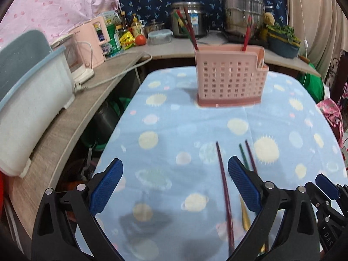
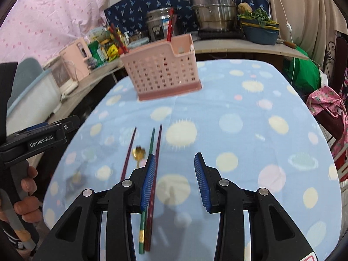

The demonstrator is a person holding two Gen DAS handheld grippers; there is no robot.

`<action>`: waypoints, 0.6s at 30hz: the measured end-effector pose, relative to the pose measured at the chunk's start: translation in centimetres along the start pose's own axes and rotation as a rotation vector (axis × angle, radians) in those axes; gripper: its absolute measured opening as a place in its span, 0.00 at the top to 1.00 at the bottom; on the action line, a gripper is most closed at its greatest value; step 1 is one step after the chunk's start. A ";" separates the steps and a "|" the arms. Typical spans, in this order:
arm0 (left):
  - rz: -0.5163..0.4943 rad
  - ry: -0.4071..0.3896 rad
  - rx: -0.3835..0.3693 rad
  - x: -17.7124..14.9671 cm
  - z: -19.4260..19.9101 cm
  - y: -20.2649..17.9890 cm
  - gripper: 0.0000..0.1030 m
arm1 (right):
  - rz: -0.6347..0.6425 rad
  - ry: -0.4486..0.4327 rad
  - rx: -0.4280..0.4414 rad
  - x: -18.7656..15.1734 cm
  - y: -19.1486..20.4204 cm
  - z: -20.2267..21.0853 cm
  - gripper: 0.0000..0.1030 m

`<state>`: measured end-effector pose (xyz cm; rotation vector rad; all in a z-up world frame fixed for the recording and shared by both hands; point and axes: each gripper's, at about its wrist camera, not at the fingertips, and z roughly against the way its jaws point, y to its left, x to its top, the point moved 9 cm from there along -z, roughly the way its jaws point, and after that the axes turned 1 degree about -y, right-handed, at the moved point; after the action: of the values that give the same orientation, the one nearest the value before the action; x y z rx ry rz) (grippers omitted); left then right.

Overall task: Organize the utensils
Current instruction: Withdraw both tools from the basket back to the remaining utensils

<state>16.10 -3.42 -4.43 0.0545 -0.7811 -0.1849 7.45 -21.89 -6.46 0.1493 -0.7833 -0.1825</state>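
Both tongs (image 1: 175, 170) (image 2: 175, 165) apart and empty; pink caddy (image 1: 230, 76) with upright red and green chopsticks (image 1: 191, 32).

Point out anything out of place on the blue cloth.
Three chopsticks and a gold spoon lie loose on the cloth, not in the pink holder, which already has chopsticks. Nothing spilled or broken.

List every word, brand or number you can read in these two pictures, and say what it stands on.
"GenRobot.AI": on the left tongs' black body.
"DAS": partly seen letters on the right tongs' body.
Labels on the counter packets and rice cooker: too blurred to read.
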 end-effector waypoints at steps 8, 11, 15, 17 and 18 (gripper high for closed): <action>-0.027 0.075 0.008 -4.8 -0.6 -0.6 0.09 | 0.014 0.092 0.018 -5.0 0.9 -1.3 0.65; -0.036 0.107 0.002 -6.4 -0.7 -0.8 0.09 | 0.019 0.111 0.021 -6.0 1.3 -1.7 0.65; -0.038 0.144 0.004 -7.9 -0.9 -0.8 0.09 | 0.033 0.126 0.024 -6.6 1.7 -2.0 0.65; -0.046 0.159 0.011 -8.4 -0.9 -0.9 0.09 | 0.039 0.130 0.026 -6.8 1.9 -2.1 0.65; -0.050 0.163 0.009 -8.7 -0.9 -0.9 0.09 | 0.042 0.133 0.027 -6.9 2.1 -2.2 0.65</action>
<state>10.57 -2.75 -11.20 0.0965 -0.6183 -0.2214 4.46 -18.22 -12.34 0.1683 -0.6561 -0.1206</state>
